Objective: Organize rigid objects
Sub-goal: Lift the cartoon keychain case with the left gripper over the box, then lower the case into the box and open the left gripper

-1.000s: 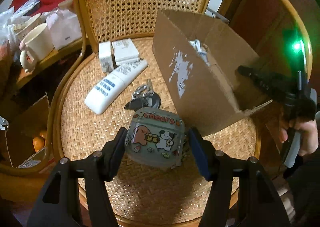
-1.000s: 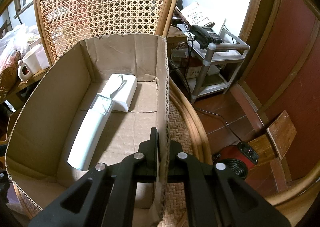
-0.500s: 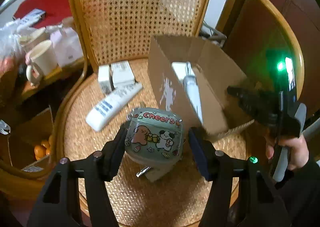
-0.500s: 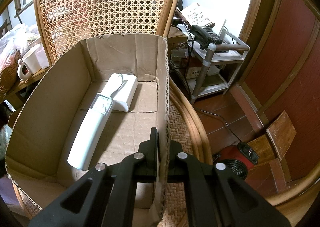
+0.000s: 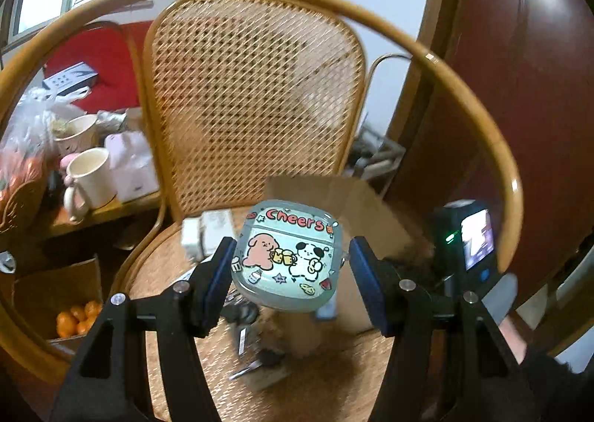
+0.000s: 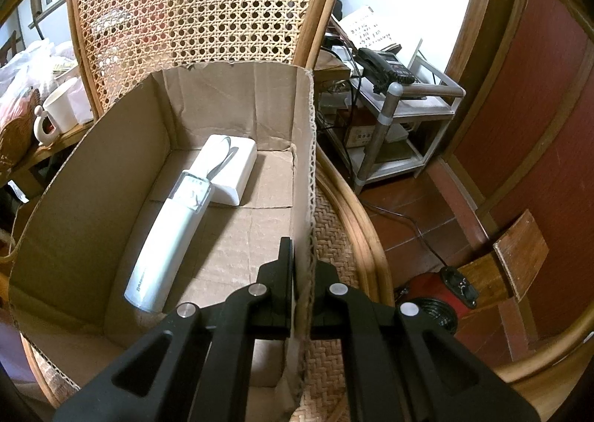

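Held item: earbud case (image 5: pixel 286 255) — rounded, glossy pale-green shell printed "Cheers" with two cartoon dogs; raised above the chair seat, between the blue pads.
Left gripper (image 5: pixel 289 269): black plastic frame, jaws clamped on the sides of the earbud case.
Right gripper (image 6: pixel 301 295): black, jaws clenched on the right wall of the cardboard box (image 6: pixel 92 191), one finger inside, one outside.
Cardboard box: brown corrugated, open top, ragged cut rim; sits on the seat against the backrest.
Box contents: long white-and-pale-green cylindrical device (image 6: pixel 165 240) lying lengthwise, its far end resting on a flat white rectangular block (image 6: pixel 237 169) at the far wall.
Seat: rattan chair (image 5: pixel 256 87) — woven cane seat, open-mesh oval back, bent hoop arm.
Loose on seat: small white boxes (image 5: pixel 208 234) near the backrest; keys (image 5: pixel 256 362) below the case, blurred.
Side counter: cream mug (image 5: pixel 91 177), plastic bags and a basket, to the left of the chair.
Floor, left: carton with oranges (image 5: pixel 74 318).
Room, right: red-brown wood panelling, tiled floor, metal-framed shelf with a black telephone (image 6: pixel 386 67).
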Tool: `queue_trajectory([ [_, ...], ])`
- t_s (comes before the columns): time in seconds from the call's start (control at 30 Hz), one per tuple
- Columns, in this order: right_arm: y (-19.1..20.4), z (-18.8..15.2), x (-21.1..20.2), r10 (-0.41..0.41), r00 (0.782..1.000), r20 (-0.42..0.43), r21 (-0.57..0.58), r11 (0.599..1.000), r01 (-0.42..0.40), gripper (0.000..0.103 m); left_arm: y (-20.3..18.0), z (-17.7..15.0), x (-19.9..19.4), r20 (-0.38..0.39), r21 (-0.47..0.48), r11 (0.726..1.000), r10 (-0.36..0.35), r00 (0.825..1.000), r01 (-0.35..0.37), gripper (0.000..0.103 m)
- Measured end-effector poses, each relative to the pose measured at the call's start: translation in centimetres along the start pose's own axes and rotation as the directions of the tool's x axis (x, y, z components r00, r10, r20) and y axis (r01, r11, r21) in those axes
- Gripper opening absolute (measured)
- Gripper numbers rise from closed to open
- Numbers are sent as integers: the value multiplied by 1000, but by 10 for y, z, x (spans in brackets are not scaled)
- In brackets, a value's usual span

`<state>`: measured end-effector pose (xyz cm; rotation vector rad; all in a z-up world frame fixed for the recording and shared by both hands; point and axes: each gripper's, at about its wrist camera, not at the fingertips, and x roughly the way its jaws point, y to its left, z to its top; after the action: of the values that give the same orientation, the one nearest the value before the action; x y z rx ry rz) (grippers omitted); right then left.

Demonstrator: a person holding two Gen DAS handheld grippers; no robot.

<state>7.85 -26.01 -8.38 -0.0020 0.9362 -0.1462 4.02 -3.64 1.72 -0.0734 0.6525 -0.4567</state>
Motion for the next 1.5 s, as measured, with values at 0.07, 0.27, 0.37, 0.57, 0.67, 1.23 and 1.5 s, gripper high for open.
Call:
queue_trajectory([
  [0.07, 0, 0, 0, -1, 1000, 2, 0, 1000, 1, 6, -5, 3, 1, 15, -5, 1000, -12, 1000, 12, 61],
  [0.27, 1, 0, 0, -3, 1000, 11, 3, 1000, 3, 6, -16, 9, 6, 32, -17, 998, -57, 998, 58, 61],
  [0.37, -1, 0, -1, 3, 1000, 17, 25, 1000, -4, 6, -21, 8, 10, 31, -10, 997, -71, 997, 71, 61],
  [0.57, -1, -1, 0, 6, 1000, 16, 39, 999, -7, 6, -31, 5, 19, 13, -22, 993, -114, 993, 115, 61],
  [0.67, -1, -1, 0, 8, 1000, 15, 43, 999, -9, 6, -39, -1, 29, -28, 18, 996, -90, 996, 91, 61],
  [1.23, 1, -2, 1, 17, 1000, 11, 38, 999, -17, 6, -50, -18, 65, -195, 76, 996, -25, 980, 41, 61],
  [1.5, 0, -2, 1, 16, 1000, 12, 38, 999, -16, 6, -50, -23, 73, -239, 90, 995, -7, 971, 30, 61],
])
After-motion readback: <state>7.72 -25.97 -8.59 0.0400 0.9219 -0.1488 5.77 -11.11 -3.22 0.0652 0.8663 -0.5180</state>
